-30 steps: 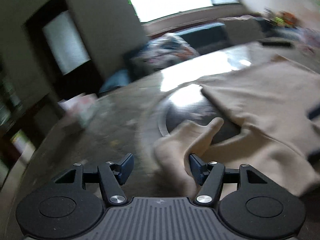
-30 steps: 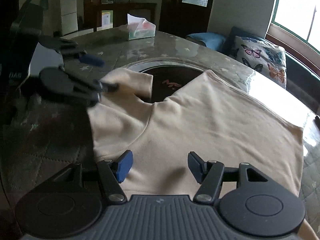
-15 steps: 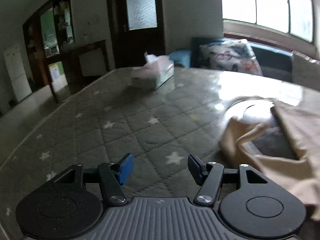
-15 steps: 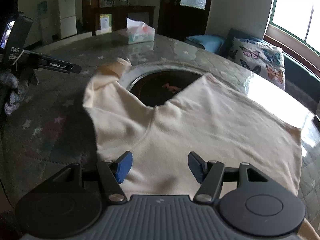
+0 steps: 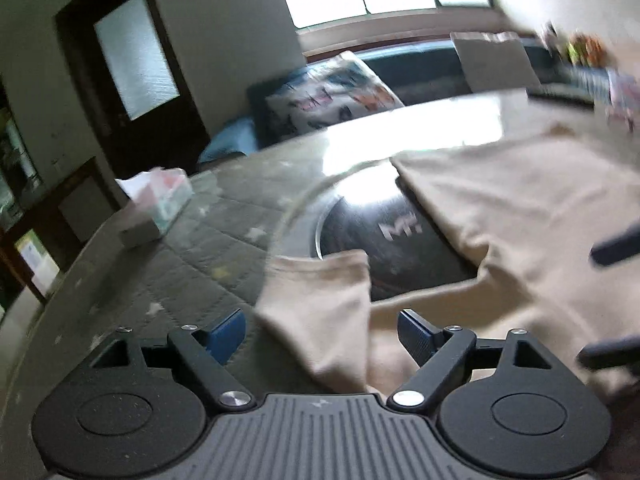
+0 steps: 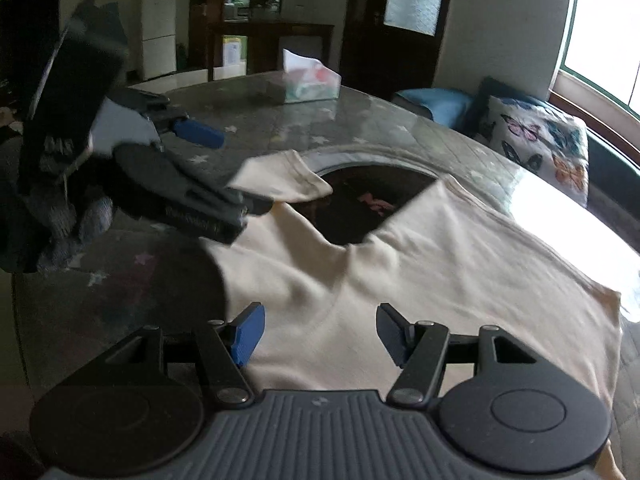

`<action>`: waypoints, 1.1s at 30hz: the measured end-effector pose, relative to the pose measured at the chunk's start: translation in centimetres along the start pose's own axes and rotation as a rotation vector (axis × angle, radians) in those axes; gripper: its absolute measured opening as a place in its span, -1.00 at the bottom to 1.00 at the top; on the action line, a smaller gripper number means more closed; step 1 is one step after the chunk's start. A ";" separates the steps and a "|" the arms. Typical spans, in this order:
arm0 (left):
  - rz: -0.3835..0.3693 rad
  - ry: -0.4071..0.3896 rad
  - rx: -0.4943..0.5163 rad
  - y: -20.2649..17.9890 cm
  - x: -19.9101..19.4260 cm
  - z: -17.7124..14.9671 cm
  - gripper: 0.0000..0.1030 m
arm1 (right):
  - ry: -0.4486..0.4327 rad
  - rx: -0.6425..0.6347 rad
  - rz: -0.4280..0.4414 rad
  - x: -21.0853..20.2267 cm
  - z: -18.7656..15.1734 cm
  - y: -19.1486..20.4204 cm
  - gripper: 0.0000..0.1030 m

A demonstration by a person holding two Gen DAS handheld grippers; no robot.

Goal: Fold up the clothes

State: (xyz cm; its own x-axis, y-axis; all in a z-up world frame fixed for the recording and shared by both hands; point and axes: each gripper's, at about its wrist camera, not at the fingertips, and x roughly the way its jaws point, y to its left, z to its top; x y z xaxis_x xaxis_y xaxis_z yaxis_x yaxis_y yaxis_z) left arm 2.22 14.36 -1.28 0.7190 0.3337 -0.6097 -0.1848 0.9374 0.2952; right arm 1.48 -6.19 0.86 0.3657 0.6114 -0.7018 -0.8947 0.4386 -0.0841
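The desk [image 6: 360, 128], round and covered in a grey quilted star-print cloth, fills the middle of both views, with a dark glossy disc [image 6: 360, 204] set in its centre. A cream T-shirt [image 6: 440, 280] lies spread flat over the right and lower part of the right wrist frame, its body covering part of the disc and one short sleeve [image 6: 280, 178] reaching toward the frame's centre left. In the left wrist view the same sleeve [image 5: 324, 308] lies at lower centre, just ahead of the left claw [image 5: 322, 330], whose blue-padded jaws stand wide apart on either side of it, gripping nothing. Seen from the right wrist, that left claw [image 6: 224, 172] enters from the upper left, tilted down toward the sleeve, held by a gloved hand [image 6: 68, 208]. The right claw [image 6: 318, 330] hovers low over the shirt's body at the bottom of its frame, jaws likewise spread and empty. A tissue box [image 6: 310, 80] sits at the desk's far edge, upper centre.
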 end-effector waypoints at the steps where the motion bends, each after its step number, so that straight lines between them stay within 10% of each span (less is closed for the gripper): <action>1: 0.017 0.015 0.013 -0.2 0.7 0.0 0.68 | 0.005 0.009 -0.003 0.0 -0.2 -0.3 0.22; 16: 0.440 0.025 -0.329 10.1 -0.1 -3.5 0.67 | 0.041 0.049 -0.004 0.4 -1.1 -1.3 0.23; 26: 0.216 0.057 -0.409 12.2 -1.6 -4.6 0.43 | -0.006 -0.007 0.038 -0.6 0.7 0.7 0.18; 33: 0.100 0.044 -0.406 11.4 -0.3 -4.1 -0.84 | 0.016 -0.062 0.093 0.8 0.9 3.3 -0.28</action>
State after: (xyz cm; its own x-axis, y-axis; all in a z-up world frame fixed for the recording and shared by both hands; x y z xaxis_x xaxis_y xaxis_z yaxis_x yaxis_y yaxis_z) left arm -2.86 25.32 -0.75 0.6566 0.4209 -0.6259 -0.5076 0.8604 0.0460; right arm -0.94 -3.66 0.64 0.2768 0.6367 -0.7197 -0.9388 0.3389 -0.0613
